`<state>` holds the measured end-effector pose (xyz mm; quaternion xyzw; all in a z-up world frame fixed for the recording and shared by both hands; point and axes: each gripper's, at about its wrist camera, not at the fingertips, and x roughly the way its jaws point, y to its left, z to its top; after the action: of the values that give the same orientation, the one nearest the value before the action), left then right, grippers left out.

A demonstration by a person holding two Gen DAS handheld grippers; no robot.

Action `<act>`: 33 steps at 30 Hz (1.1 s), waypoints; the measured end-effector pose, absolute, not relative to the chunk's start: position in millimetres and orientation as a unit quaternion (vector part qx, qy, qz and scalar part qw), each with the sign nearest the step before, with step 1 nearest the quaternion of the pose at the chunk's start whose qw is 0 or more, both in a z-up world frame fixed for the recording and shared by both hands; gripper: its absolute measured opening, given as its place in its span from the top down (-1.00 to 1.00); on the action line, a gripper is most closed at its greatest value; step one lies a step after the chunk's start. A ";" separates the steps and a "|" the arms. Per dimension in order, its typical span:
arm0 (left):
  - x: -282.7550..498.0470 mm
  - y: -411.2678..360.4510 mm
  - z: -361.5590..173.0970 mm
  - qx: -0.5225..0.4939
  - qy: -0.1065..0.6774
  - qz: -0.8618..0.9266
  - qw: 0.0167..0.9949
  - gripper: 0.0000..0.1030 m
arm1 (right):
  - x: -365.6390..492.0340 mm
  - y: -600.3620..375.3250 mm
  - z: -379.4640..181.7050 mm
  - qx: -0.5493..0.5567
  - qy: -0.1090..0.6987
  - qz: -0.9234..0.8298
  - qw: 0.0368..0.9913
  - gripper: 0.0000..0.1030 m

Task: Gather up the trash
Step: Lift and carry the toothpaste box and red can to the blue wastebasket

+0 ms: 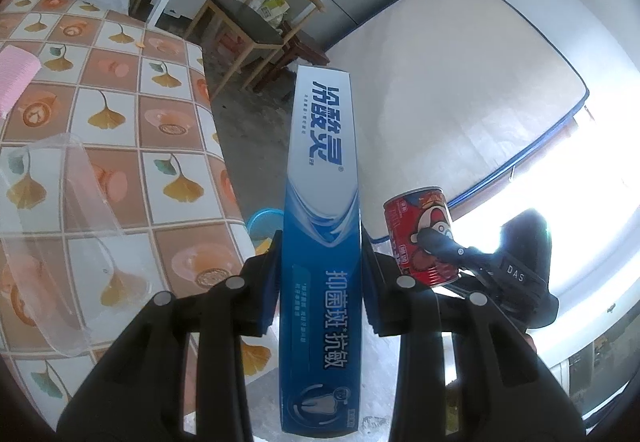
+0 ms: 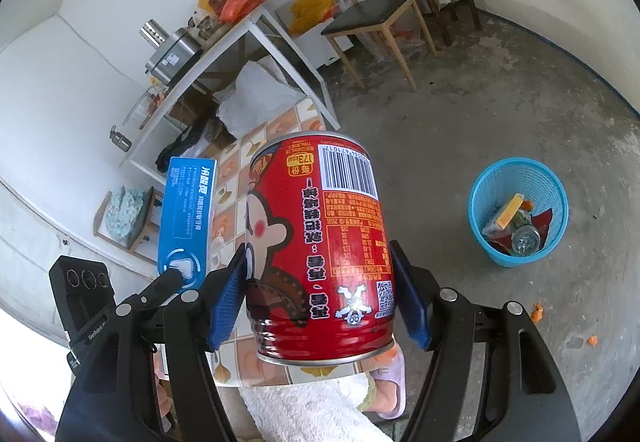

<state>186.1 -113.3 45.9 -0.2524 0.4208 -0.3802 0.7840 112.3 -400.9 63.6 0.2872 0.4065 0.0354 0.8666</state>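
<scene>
In the left wrist view, the left gripper (image 1: 320,282) is seen clenched partway on a long blue-and-white cardboard toothpaste box (image 1: 322,242), its blue pads (image 1: 269,298) pressed against the two long sides of the box near the lower half; the box is carried with its long axis running up the centre of the frame, the white end with bold blue characters pointing away toward the upper middle and the end printed with a tooth emblem lying nearest the lens; the carton appears clean and uncrushed. In the right wrist view, the right gripper (image 2: 320,282) is shown spread wider and clamped on a red cylindrical metal drinks can (image 2: 318,242), the blue pads (image 2: 228,302) set against its curved wall at left and right; the can's axis runs from the lower centre to the middle of the frame, leaning slightly left, and its print, a cartoon face, a barcode and yellow text, is seen upside down; the label is glossy and undented. A round blue plastic mesh waste basket (image 2: 484,198) is seen at the right of that frame on the grey concrete floor (image 2: 440,114), already holding several wrappers and a bottle, well apart from the can; a table covered with a leaf-patterned checked cloth (image 1: 120,114) fills the left of the left wrist view.
</scene>
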 end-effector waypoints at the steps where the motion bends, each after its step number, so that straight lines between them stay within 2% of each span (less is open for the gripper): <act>1: 186.5 -116.2 46.1 -0.251 0.421 -0.381 0.784 0.37 | 111.7 -402.4 64.0 0.288 0.406 0.035 0.867 -0.26; 10: 194.9 -147.6 45.4 -0.232 0.430 -0.390 0.781 0.37 | 104.6 -429.5 57.3 0.307 0.394 0.030 0.866 -0.26; 22: 215.8 -209.4 47.2 -0.185 0.461 -0.408 0.766 0.37 | 63.9 -497.8 20.8 0.359 0.369 -0.042 0.856 -0.26; 27: 237.6 -260.5 36.9 -0.156 0.500 -0.421 0.741 0.37 | 48.5 -530.6 -14.0 0.399 0.367 -0.070 0.837 -0.27; 33: 264.3 -327.8 -3.1 -0.125 0.579 -0.421 0.687 0.37 | 49.8 -556.2 -57.1 0.436 0.381 -0.088 0.811 -0.27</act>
<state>264.3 -327.8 -3.1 -0.1253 0.5787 -0.4208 0.6872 49.8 -556.2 -57.1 0.4360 0.3809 -0.0881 0.8106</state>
